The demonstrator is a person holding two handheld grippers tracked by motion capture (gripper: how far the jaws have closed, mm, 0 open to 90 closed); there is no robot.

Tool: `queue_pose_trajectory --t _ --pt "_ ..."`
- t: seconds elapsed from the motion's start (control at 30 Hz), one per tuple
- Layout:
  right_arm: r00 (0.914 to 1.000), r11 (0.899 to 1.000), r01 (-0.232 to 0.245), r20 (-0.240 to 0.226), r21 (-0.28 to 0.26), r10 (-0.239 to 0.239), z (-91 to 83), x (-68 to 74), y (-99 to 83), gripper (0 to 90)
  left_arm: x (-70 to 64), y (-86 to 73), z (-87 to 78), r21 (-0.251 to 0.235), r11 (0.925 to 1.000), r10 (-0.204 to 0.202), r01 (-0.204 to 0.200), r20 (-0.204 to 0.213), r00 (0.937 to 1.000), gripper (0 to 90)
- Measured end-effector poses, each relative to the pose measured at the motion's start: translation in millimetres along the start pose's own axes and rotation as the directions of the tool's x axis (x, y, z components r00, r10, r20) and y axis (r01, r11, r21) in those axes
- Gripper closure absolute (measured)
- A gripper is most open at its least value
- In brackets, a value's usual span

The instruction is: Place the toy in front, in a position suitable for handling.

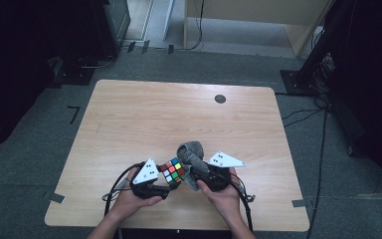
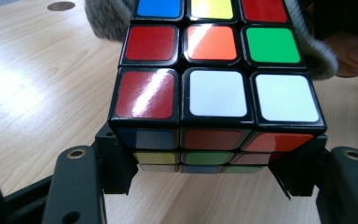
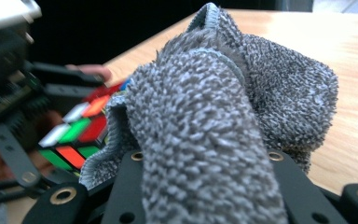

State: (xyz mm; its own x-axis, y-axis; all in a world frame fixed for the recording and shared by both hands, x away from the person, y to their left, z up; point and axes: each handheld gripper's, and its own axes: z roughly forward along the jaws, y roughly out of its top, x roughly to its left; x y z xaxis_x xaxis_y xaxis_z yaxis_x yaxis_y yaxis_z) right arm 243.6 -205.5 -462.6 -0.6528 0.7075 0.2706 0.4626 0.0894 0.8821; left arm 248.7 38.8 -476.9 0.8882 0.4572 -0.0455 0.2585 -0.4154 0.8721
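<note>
Jaws of the left gripper clamp a scrambled puzzle cube from both sides, near the wooden table's front edge. Touching the cube's far side, a grey towel is pinched in the right gripper.

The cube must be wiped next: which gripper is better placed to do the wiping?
The right gripper, probably. It is shut on the grey cloth, which already lies against the cube. The left gripper is shut on the cube, so it can only hold it steady.
</note>
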Motion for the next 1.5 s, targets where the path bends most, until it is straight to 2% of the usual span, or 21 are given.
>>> queue_pose_trajectory --t 0.17,0.27,0.33,0.47,0.53,0.6,0.63,0.7,0.73,0.77,0.83,0.87,0.9,0.93,1.07,1.1,1.13,1.17,1.23,1.47,1.5 --pt "0.9998 0.999 0.01 0.019 0.043 -0.011 -0.4 -4.9 -3.0 69.4 -1.6 0.8 1.2 -0.001 1.0 0.006 -0.006 0.007 1.0 34.3" --pt "0.9999 1.0 -0.002 -0.012 -0.017 0.002 -7.9 -2.2 2.9 68.9 -6.0 -2.1 7.4 0.06 0.9967 0.057 -0.055 -0.033 0.9978 34.3" --pt "0.9996 0.998 0.011 -0.026 -0.057 -0.013 -12.3 2.9 8.2 68.7 -8.7 -2.2 7.9 0.057 0.9965 0.063 -0.062 -0.019 0.9978 34.3" --pt "0.9983 0.998 0.047 0.037 -0.041 -0.046 -7.7 6.0 3.4 68.5 -9.5 4.3 2.5 0.022 0.9983 0.055 -0.055 -0.009 0.9985 34.3" --pt "0.9967 0.999 0.039 0.07 0.017 -0.04 -3.0 1.4 -2.7 68.6 -6.8 5.3 0.5 0.018 0.9991 0.039 -0.038 -0.01 0.9992 34.3" --pt "0.9945 0.999 0.045 0.094 0.019 -0.046 -4.8 1.8 -3.2 68.4 -5.8 5.4 3.0 0.07 0.9966 0.047 -0.043 -0.059 0.9972 34.3" --pt "0.992 0.995 0.076 0.106 -0.061 -0.069 -13.4 9.7 3.7 67.8 -6.5 4.2 8.2 0.138 0.989 0.069 -0.054 -0.105 0.9921 34.3" --pt "0.9907 0.99 0.102 0.1 -0.099 -0.092 -17.4 15.4 8.1 67.6 -6.5 3.9 10.1 0.159 0.9859 0.069 -0.051 -0.114 0.9911 34.3" --pt "0.9825 0.978 0.173 0.089 -0.117 -0.163 -19.7 29.3 14.2 66.6 -7.2 4.3 11.7 0.167 0.9851 0.063 -0.043 -0.12 0.9908 34.3" --pt "0.9825 0.978 0.173 0.089 -0.117 -0.163 -19.7 29.3 14.2 66.6 -8.2 5.5 12.6 0.173 0.9842 0.061 -0.039 -0.122 0.9906 34.3" --pt "0.9623 0.964 0.263 0.081 -0.037 -0.26 -8.1 46.8 11.3 65.0 -11.9 9.0 13.0 0.172 0.9842 0.065 -0.042 -0.128 0.9896 34.3" --pt "0.9623 0.964 0.263 0.081 -0.037 -0.26 -8.1 46.8 11.3 65.0 -14.3 11.1 13.1 0.174 0.9837 0.067 -0.044 -0.132 0.989 34.3" --pt "0.9518 0.955 0.297 0.086 -0.016 -0.294 -3.6 51.8 8.2 63.6 -16.7 12.9 13.8 0.186 0.9815 0.072 -0.045 -0.14 0.9876 34.3" --pt "0.9256 0.932 0.362 0.119 0.003 -0.359 1.9 60.8 3.6 62.6 -19.2 14.0 15.0 0.204 0.9773 0.089 -0.056 -0.155 0.984 34.3" --pt "0.9118 0.919 0.393 0.125 0.007 -0.391 4.6 64.8 3.6 59.6 -27.1 16.1 18.8 0.219 0.9735 0.101 -0.066 -0.152 0.9832 34.3" --pt "0.9134 0.922 0.388 0.129 0.01 -0.386 5.1 62.7 4.2 55.3 -27.6 16.4 19.8 0.228 0.9714 0.104 -0.067 -0.156 0.9822 34.3" --pt "0.9339 0.943 0.332 0.133 0.019 -0.332 6.7 54.3 6.9 41.4 -26.7 16.1 20.3 0.232 0.9707 0.1 -0.063 -0.154 0.983 34.2" --pt "0.9339 0.943 0.332 0.133 0.019 -0.332 6.7 54.3 6.9 41.4 -24.5 15.3 20.4 0.238 0.9696 0.094 -0.058 -0.145 0.985 34.2" --pt "0.9586 0.967 0.249 0.127 0.06 -0.255 5.4 40.3 11.1 28.6 -15.3 11.7 18.4 0.234 0.9722 0.051 -0.014 -0.154 0.9868 34.2" --pt "0.9611 0.966 0.259 0.096 0.014 -0.259 -6.4 39.0 15.8 25.5 -3.1 11.4 11.2 0.19 0.98 -0.032 0.059 -0.14 0.9896 34.2" --pt "0.9561 0.962 0.272 0.112 -0.001 -0.271 -8.5 40.7 16.4 40.1 -2.3 11.1 10.6 0.185 0.9804 -0.043 0.067 -0.128 0.9908 34.2"
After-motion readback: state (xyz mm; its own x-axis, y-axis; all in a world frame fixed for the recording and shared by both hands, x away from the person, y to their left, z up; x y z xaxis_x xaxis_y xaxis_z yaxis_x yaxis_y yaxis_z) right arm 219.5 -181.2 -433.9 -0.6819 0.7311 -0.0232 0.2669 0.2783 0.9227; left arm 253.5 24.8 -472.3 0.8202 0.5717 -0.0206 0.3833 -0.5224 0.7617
